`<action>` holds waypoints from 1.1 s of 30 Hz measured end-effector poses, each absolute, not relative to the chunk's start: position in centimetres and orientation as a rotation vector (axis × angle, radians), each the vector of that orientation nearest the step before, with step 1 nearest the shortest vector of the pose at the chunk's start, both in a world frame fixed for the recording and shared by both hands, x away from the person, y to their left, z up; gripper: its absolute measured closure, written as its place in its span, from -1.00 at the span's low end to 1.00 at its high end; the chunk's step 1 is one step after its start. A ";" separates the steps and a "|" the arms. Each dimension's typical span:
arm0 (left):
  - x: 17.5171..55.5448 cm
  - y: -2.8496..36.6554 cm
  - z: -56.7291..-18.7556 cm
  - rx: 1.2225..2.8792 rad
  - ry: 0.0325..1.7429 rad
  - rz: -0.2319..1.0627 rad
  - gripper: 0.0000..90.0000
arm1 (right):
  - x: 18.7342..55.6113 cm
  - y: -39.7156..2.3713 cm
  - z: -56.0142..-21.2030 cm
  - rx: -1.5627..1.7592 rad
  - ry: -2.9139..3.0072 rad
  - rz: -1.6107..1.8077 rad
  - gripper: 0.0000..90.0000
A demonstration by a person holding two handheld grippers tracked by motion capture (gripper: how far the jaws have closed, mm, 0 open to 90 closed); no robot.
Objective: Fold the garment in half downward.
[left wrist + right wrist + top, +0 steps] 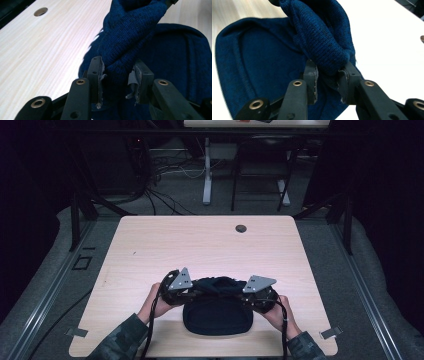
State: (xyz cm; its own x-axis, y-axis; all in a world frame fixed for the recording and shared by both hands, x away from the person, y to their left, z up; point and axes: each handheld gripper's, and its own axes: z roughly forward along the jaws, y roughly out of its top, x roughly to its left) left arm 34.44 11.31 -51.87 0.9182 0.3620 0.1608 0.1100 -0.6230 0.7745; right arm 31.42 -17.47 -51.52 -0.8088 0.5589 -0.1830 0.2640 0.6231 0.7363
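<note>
A: Item one, nearest – a dark blue knitted hat [217, 316], lying flat on the near part of the bench [150, 245], between the person's two hands. Its far edge is lifted and folded toward the person.

B: Holders?

A: Left gripper [186, 290] has its fingers [96, 72] clamped on a bunched fold of the knit at the hat's left end. Right gripper [252, 295] likewise – fingers [310, 75] pinched together on a thick roll of the same fabric at the right end. The lifted strip runs between the two.

B: Risks, in order of likelihood?

A: First, slippage. Each grip looks to sit near the edge of a rounded wad of wool, not deep in it; a pull outward could draw the knit free of one side, and the fold would drop askew. Second, uneven travel: if one hand leads, the fold line will likely run crooked. Third, drag – the lower layer rests loose on smooth wood, so the whole hat may slide rather than fold.

B: Anything farther off?

A: A round cable hole [241, 228] in the far part of the bench, well apart from the hat. Beyond the bench, a desk frame [207, 170] and cables on the floor. No hazard judged from either.
</note>
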 end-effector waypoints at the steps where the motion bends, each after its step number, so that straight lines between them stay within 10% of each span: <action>1: 34.2 11.3 -52.1 2.232 0.335 0.379 0.45 | 31.3 -17.5 -51.6 0.646 2.461 1.018 0.56; 18: 32.1 12.0 -54.9 2.265 0.390 0.223 0.39 | 29.0 -17.1 -53.8 0.664 2.565 0.991 0.40; 33: 29.5 14.3 -53.7 2.219 0.445 0.205 -0.17 | 26.7 -19.0 -53.2 0.796 2.548 1.026 0.12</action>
State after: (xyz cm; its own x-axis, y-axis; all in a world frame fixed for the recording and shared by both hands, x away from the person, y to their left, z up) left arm 29.50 14.28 -53.66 0.9236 0.3833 -0.0043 0.2455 -0.5827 0.7747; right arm 26.66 -18.98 -53.18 -0.8085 0.5862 -0.0518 0.3866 0.5954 0.7043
